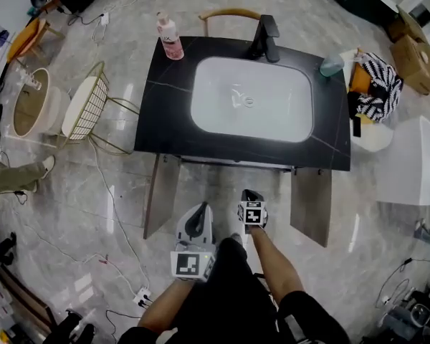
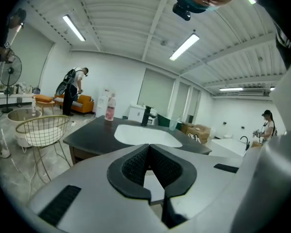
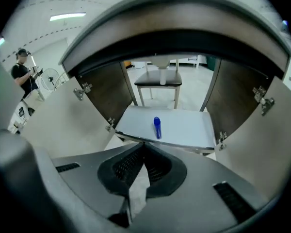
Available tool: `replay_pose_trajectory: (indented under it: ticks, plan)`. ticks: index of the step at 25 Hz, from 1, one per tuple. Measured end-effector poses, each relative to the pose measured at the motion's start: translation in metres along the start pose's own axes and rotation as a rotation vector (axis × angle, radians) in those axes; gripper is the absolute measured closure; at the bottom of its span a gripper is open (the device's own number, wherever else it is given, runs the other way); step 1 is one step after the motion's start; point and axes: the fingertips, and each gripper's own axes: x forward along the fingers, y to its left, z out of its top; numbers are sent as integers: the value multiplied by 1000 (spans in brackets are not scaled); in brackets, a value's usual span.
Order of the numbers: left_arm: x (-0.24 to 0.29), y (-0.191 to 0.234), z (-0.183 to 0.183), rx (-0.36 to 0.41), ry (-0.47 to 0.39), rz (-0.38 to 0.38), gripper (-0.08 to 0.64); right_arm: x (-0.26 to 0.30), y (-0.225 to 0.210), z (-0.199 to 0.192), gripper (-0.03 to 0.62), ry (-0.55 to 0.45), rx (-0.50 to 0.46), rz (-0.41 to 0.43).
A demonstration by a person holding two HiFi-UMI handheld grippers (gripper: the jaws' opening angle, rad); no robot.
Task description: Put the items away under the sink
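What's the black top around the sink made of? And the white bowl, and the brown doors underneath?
The black top looks like polished stone: shiny, with thin pale veins, though it might be a lookalike slab. The white bowl seems glazed ceramic, smooth and glossy. The brown doors look like wood or wood-look board, dull and flat; I can't tell which.

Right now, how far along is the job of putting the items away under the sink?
Done: one blue item lies on the shelf under the sink, and the cabinet door stands open. In hand: nothing; the left gripper and the right gripper are both shut and empty. Left: the pink bottle and the greenish cup stand on the counter.
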Motion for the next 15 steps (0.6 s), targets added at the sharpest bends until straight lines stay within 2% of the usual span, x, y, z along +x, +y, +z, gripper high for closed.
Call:
replay_pose_trajectory:
  ticks: [6,9,15]
  plan:
    - [-45,-36,77,-43,9,12,545,-123,18,32,580,23,54,-2]
    - [-64,-53,114,-11,-4,-9,545,-176,23,48,580,13,99,3]
    - [-93,-80,158,9,-17,-57,545,-271,40,90,580,-98,130,51]
